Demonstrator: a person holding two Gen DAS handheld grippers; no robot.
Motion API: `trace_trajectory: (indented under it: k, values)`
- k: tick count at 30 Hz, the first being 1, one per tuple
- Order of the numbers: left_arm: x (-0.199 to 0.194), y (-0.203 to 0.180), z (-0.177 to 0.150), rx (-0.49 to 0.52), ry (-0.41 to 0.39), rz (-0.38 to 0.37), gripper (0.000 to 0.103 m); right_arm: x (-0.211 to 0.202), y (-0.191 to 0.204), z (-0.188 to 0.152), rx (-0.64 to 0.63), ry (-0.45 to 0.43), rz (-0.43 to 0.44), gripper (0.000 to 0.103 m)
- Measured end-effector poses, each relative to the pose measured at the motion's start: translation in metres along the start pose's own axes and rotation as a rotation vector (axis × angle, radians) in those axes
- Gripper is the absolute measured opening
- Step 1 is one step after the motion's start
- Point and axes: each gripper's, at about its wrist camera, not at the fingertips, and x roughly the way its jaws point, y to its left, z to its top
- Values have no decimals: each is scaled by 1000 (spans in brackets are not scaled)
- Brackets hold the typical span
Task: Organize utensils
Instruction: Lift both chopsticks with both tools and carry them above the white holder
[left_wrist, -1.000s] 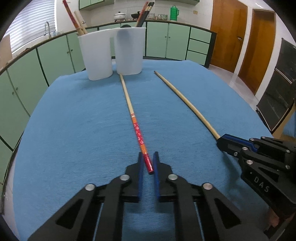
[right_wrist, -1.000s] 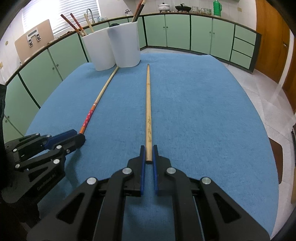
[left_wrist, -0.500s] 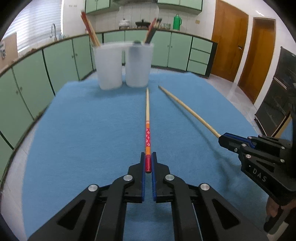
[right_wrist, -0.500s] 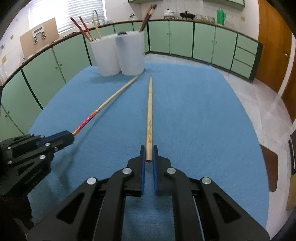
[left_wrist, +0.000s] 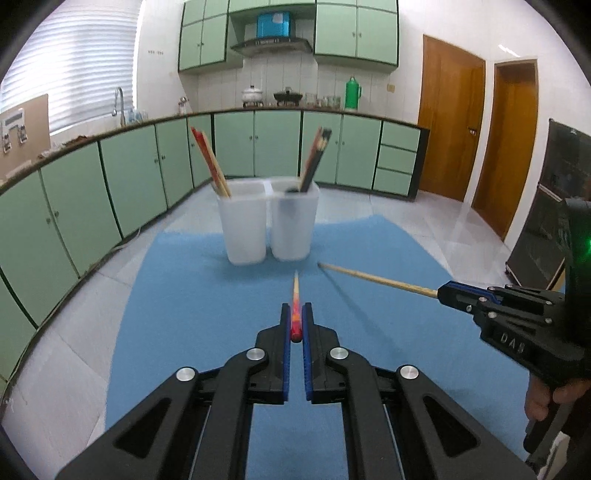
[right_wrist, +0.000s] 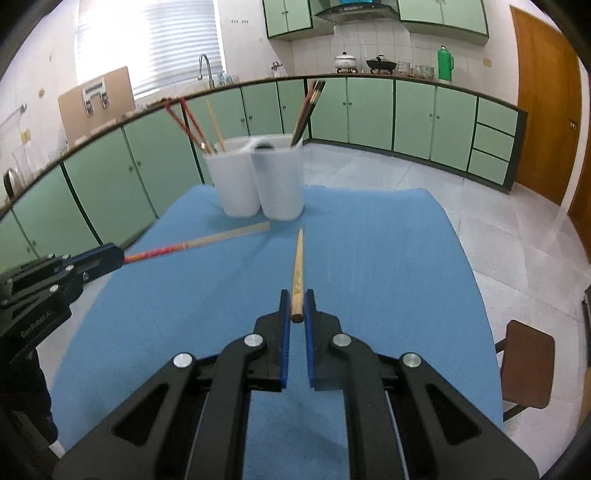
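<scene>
Centre frame, the left gripper (left_wrist: 296, 320) pinches a red chopstick (left_wrist: 295, 306) and the right gripper (right_wrist: 296, 308) a plain chopstick (right_wrist: 297, 273) by their thick ends (light, stiff, likely slippery), both aloft before the cups (right_wrist: 258, 177).

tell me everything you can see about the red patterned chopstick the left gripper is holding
The red patterned chopstick is a long thin stick, apparently wood: a red end with an orange band and small light marks, the rest pale and bare. The left gripper is shut on its red end, its blue pads pinching it. It is lifted off the blue cloth, roughly level, its bare tip pointing at the two white containers, touching neither.
</scene>
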Motion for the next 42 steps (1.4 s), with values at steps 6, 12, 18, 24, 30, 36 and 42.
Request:
trace_trajectory:
  k: [6,12,18,24,30,36,42]
  values:
    - [-16,9,29,9,-84,7,6,-13,-3,37,7,-66,20,6]
    - [-18,10,60,46,-152,-1,6,-22,1,75,-25,-117,55,7]
    - [-6,15,86,53,-162,-27,6,-20,6,120,-36,-126,125,6]
    - [-1,22,106,59,-181,-38,5,-17,18,153,-107,-148,123,6]
    - [-4,18,124,89,-221,-36,5,-20,22,179,-139,-178,131,6]
    - [-9,17,152,112,-281,-30,5,-26,21,212,-147,-233,145,6]
    - [-14,20,186,118,-366,-13,5,-28,21,246,-146,-285,150,6]
